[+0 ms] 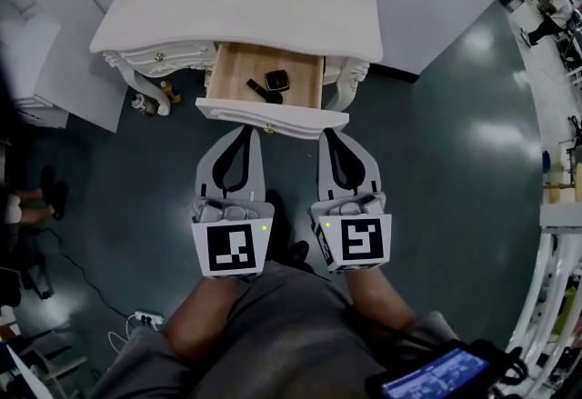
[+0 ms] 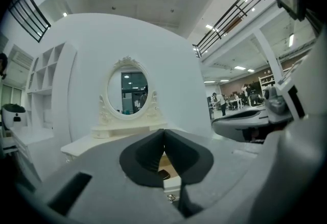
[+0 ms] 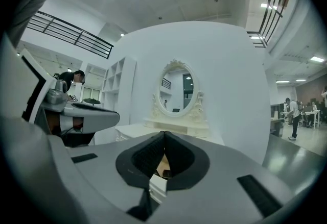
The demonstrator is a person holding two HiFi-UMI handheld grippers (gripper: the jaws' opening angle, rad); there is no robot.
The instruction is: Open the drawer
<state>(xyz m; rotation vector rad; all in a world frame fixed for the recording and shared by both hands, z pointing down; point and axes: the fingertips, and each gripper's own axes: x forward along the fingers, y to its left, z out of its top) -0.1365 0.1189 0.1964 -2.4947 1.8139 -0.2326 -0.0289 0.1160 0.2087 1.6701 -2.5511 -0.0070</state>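
Note:
A white dressing table stands ahead of me. Its middle drawer is pulled out and shows a wooden bottom. In it lie a small black square device and a dark slim object. A small knob sits on the drawer's front. My left gripper is shut and holds nothing, its tips just short of the drawer's front, left of the knob. My right gripper is likewise shut and empty, right of the knob. In both gripper views the pads meet, left gripper and right gripper, with the oval mirror beyond.
Under the table's left leg stand small bottles. A power strip with cables lies on the dark floor at the lower left. The person's knees fill the bottom, with a lit screen at the lower right. White shelving stands left of the table.

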